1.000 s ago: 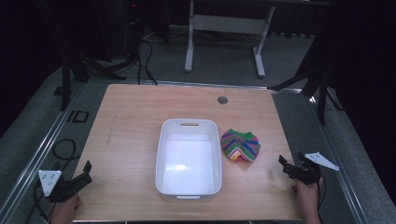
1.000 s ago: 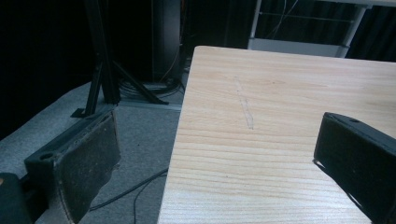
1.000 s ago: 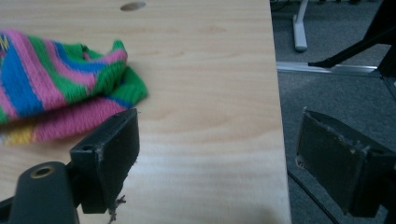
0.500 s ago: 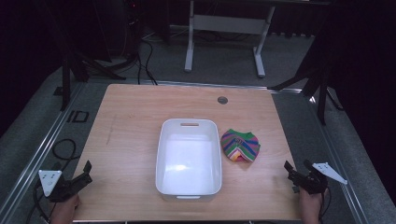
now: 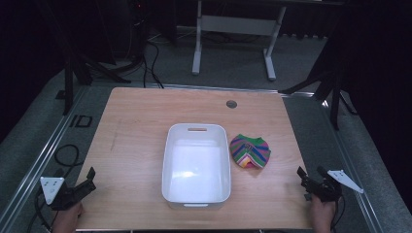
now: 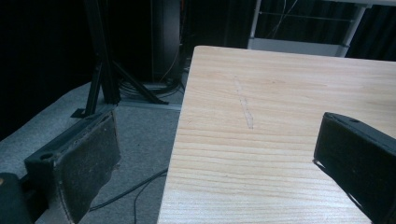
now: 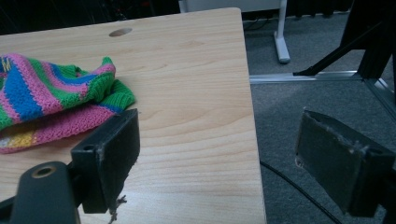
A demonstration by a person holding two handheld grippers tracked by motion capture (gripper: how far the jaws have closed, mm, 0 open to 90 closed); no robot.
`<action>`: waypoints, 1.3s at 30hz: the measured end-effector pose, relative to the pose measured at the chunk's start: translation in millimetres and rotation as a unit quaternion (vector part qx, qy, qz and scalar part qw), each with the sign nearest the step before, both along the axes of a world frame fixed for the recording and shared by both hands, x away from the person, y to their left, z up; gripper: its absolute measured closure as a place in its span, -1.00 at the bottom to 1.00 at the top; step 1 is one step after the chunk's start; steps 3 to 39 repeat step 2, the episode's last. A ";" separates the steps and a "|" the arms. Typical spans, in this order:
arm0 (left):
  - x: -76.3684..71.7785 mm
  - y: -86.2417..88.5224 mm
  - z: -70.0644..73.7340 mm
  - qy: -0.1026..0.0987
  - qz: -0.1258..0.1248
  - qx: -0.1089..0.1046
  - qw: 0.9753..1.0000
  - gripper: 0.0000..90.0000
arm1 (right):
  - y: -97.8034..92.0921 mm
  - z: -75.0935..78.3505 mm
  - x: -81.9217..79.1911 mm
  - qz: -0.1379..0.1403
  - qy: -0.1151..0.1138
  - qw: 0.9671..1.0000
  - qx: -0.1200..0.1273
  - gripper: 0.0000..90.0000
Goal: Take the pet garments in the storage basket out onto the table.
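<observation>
Right gripper (image 5: 311, 180) pulled back from knitted cloth (image 5: 249, 151) beside tub (image 5: 196, 165); fingers spread, nothing held; left gripper (image 5: 85, 182) unmoved, spread; grasp not started.

The big flat table (image 5: 141, 145) is light wood with fine grain lines and a smooth, soft shine. The white box-shaped tub (image 5: 196, 165) looks like smooth, shiny plastic. The striped pink, green and blue cloth (image 5: 249, 151) is knitted wool, bumpy and matt. The right gripper (image 7: 217, 158) has black jaws with rough, worn, dull pads. The grey floor (image 7: 317, 102) looks like fuzzy carpet.
</observation>
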State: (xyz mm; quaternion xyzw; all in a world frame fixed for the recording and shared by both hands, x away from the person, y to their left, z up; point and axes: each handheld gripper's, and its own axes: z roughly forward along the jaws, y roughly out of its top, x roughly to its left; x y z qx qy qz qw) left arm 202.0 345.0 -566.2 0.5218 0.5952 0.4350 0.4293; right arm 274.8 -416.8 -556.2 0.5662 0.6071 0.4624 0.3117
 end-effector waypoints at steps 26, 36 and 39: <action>0.0 0.0 0.0 0.000 0.000 0.000 1.000 -0.98 | -0.5 0.0 0.4 0.000 0.002 1.000 0.003 -0.69; 0.0 0.0 0.0 0.000 0.000 0.000 1.000 -0.98 | -0.5 0.0 0.4 0.000 0.002 1.000 0.003 -0.69; 0.0 0.0 0.0 0.000 0.000 0.000 1.000 -0.98 | -0.5 0.0 0.4 0.000 0.002 1.000 0.003 -0.69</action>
